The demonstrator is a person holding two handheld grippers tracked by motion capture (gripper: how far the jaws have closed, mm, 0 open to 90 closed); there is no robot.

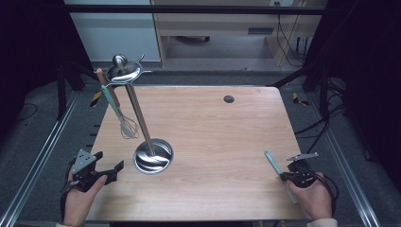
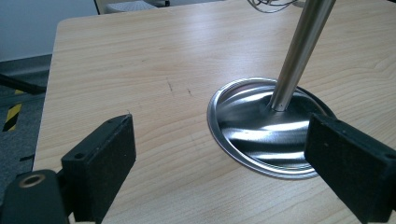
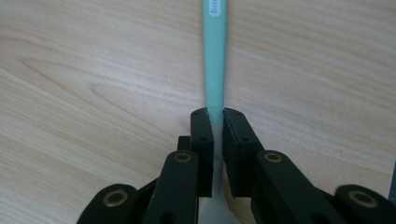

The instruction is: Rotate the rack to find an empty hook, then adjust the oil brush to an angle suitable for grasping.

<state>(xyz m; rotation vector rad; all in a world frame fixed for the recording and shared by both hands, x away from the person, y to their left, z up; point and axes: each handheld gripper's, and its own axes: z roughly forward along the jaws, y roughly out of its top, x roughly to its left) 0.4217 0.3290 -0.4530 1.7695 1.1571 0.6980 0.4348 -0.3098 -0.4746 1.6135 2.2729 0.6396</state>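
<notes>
1. The right claw (image 3: 215, 116) is pinching a mint-green utensil handle (image 3: 215, 56). In the right gripper view the two black jaws press on the slim handle from both sides, gripping it partway along, so the labelled end sticks out far past the tips and the paler end trails back under the claw.
2. From the high view the utensil (image 1: 273, 161) sits at the near right corner of the worktop (image 1: 213, 127), angled up and to the left out of the right claw (image 1: 283, 177). My guess is that holding it along the handle keeps the top end free for hanging.
3. The steel hanging stand (image 1: 152, 153) is on the left half, well apart from the utensil. A whisk (image 1: 126, 125) with a similar green handle hangs from its top.
4. The left claw (image 1: 109, 172) is spread wide with nothing in it, parked just beside the stand's round base (image 2: 261, 126), probably to steady it.
</notes>
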